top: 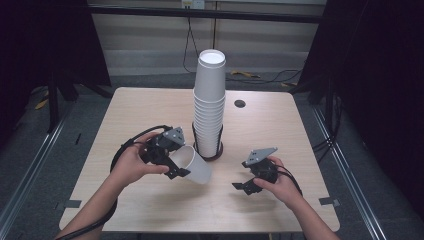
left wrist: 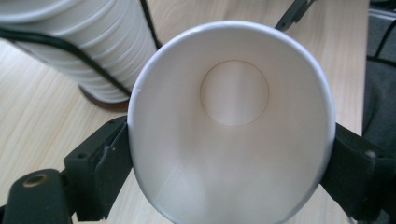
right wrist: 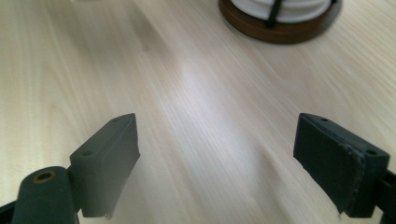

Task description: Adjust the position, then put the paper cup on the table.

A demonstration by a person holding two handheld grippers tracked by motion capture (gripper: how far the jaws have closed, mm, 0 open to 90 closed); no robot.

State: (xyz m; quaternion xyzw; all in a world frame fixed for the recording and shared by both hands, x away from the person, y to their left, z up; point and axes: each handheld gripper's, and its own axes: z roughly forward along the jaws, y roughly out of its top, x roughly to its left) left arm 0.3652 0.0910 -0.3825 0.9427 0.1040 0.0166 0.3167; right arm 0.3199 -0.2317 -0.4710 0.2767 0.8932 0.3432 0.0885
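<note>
My left gripper (top: 176, 166) is shut on a single white paper cup (top: 194, 164), which lies on its side just above the table, left of the stack. In the left gripper view the cup (left wrist: 233, 154) opens toward the camera, squeezed at its rim between both black jaws. A tall stack of white cups (top: 209, 102) stands upside down in a black wire holder on a round brown base (top: 218, 152) at the table's middle. My right gripper (top: 243, 187) is low over the wood, right of the stack, jaws open with nothing between them (right wrist: 217, 158).
The light wooden table (top: 150, 110) has a dark round cable hole (top: 240, 103) at the back right. The holder's brown base (right wrist: 280, 23) lies ahead of the right gripper. Dark floor and metal rails run along both sides of the table.
</note>
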